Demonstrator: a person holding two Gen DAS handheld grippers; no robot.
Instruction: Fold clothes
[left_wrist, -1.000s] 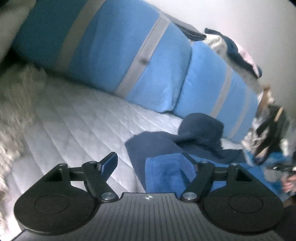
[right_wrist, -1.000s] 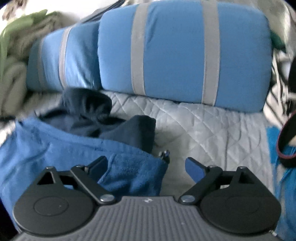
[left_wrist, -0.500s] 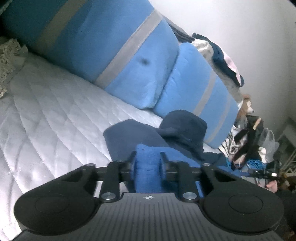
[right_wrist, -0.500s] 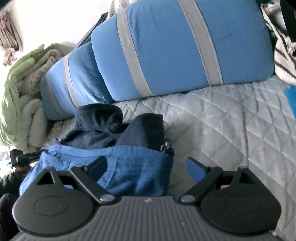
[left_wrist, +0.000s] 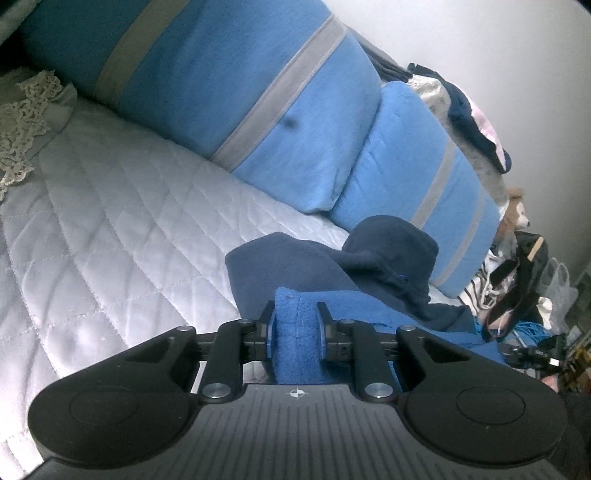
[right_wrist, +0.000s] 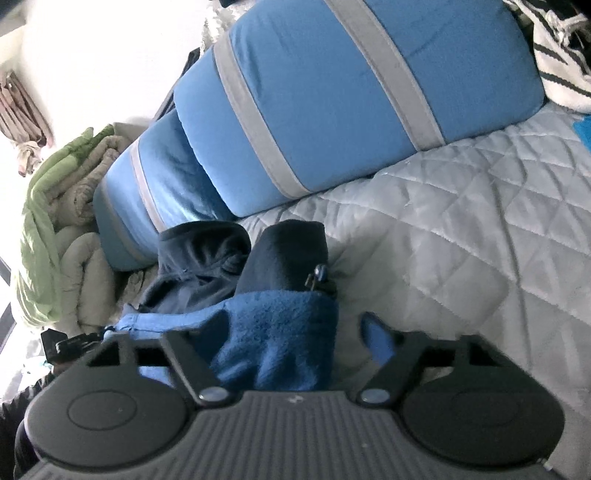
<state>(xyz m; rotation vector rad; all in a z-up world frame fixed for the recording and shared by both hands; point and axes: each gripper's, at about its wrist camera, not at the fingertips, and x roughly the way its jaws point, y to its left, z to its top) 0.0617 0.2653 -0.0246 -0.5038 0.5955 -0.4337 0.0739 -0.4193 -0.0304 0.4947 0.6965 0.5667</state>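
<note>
L gripper (left_wrist: 295, 325) is clamped tight on a bunched edge of the blue fleece garment (left_wrist: 295, 332), pads pressing both sides of the fold. Its jaws closed onto that fold over the last sec; a sec ago they stood wide w/ the fabric lying loose betw them. R gripper (right_wrist: 295, 332) has the same garment's other corner (right_wrist: 280, 332) betw its jaws, which have just been closing. R finger (right_wrist: 376, 338) is blurred and stands clear of the cloth w/ a gap, so not a grip yet; the L-side finger is hidden behind the fabric.

Garment sits on the quilted grey bedcover (left_wrist: 129, 229), at the near edge, in front of two blue cushions w/ grey stripes (left_wrist: 258, 110). Long axis runs across the bed from one gripper to the other, roughly parallel to the cushions. The dark navy part (left_wrist: 369, 254) w/ its hood-like lump points away, toward the cushions; the brighter blue edge faces the grippers. A zip pull (right_wrist: 319, 275) shows at the corner in the R view.

Vs a sec ago: both views now sit lower and closer to the cloth, R view tilted more. Garment itself lies about as before. Folded green and beige blankets (right_wrist: 55, 206) are piled at the far end.
</note>
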